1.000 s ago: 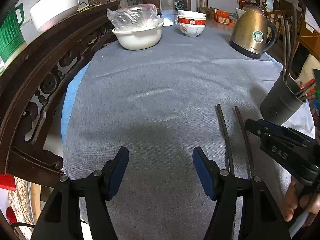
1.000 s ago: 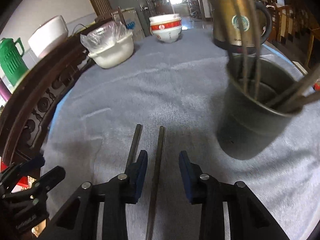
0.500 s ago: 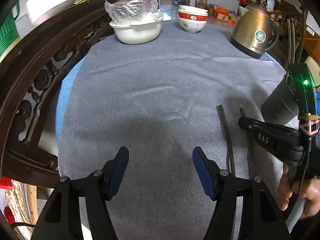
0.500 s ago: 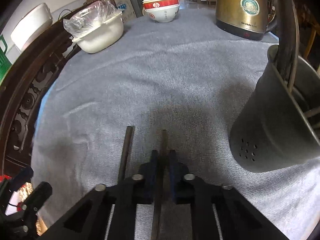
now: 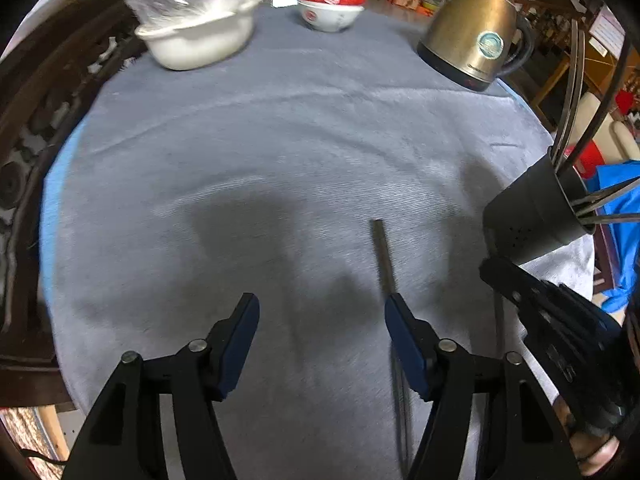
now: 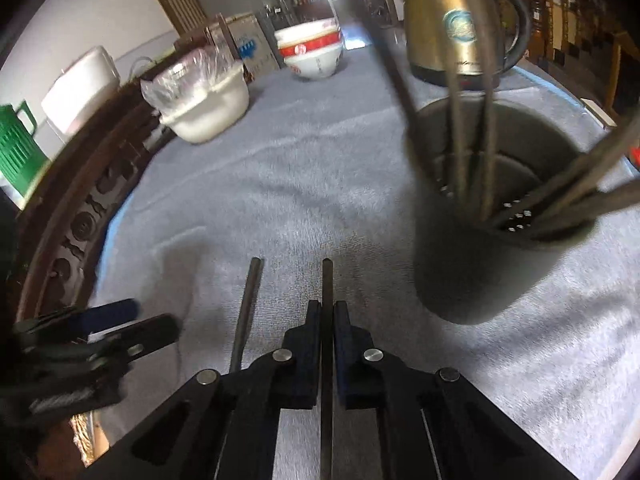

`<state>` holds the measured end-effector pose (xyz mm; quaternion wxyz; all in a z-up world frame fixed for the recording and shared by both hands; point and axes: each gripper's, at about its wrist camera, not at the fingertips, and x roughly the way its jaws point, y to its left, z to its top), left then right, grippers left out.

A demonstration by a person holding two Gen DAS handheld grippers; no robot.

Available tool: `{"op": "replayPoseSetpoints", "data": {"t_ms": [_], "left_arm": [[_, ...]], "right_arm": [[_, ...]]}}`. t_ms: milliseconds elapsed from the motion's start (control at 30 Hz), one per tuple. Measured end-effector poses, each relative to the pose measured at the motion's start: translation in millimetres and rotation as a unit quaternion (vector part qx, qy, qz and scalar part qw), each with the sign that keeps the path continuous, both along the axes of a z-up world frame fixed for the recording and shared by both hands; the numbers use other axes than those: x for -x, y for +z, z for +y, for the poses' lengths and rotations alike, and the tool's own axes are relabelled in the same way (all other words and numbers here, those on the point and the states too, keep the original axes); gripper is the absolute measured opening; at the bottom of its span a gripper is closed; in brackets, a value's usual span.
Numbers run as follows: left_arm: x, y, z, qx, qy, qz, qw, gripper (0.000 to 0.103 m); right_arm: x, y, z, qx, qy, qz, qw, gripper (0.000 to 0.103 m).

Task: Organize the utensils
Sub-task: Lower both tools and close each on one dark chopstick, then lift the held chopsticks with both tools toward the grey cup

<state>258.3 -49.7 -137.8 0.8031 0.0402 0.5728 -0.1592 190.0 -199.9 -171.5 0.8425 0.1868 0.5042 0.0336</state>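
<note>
Right tongs (image 6: 327,334) pinching one dark chopstick (image 6: 327,280) tight, ready for the cup (image 6: 472,272) at right. Left tongs (image 5: 320,332) closing on nothing, beside the other chopstick (image 5: 382,252) on the bench (image 5: 280,140).

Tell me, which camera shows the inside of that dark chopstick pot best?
The right wrist view. It looks down into the pot, so you see the chopsticks leaning inside and the drain holes at the bottom. The left wrist view shows only the pot's outer wall at the right edge, with chopsticks sticking out of the top.
</note>
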Motion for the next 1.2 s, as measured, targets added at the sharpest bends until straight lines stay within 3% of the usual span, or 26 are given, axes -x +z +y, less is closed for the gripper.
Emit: {"op": "replayPoseSetpoints", "data": {"t_ms": [100,533,600,667,800,833,967,1200], "left_arm": [[-10.8,-8.2,-12.0,0.008,-0.013,0.021,0.9997,0.052],[-41.4,-34.8,-43.6,0.01,-0.012,0.083,0.9964,0.051],[-41.3,-34.6,-45.8,0.008,-0.012,0.077,0.9969,0.051],[-41.4,-34.9,-47.7,0.007,-0.013,0.074,0.9971,0.044],[-41.6,-36.1,-48.9,0.006,-0.013,0.072,0.9973,0.013],[-41.2,-36.3,-47.3,0.01,-0.012,0.075,0.9971,0.01],[-36.7,-30.6,-42.9,0.006,-0.003,0.059,0.9982,0.01],[-19.0,16.1,-27.2,0.026,0.012,0.004,0.9996,0.009]], "right_arm": [[7.7,8.8,-6.6,-0.006,-0.005,-0.016,1.0,0.006],[33.3,38.7,-24.0,-0.037,-0.018,-0.063,0.997,0.006],[34.1,40.4,-25.7,-0.039,-0.018,-0.065,0.997,0.006],[36.0,42.2,-26.3,-0.038,-0.018,-0.068,0.997,0.006],[39.3,44.5,-27.6,-0.039,-0.019,-0.072,0.996,0.006],[40.3,45.6,-27.4,-0.039,-0.019,-0.074,0.996,0.006],[43.4,51.9,-26.3,-0.038,-0.018,-0.084,0.996,0.006],[53.4,72.0,-32.2,-0.044,-0.021,-0.126,0.991,0.006]]}}
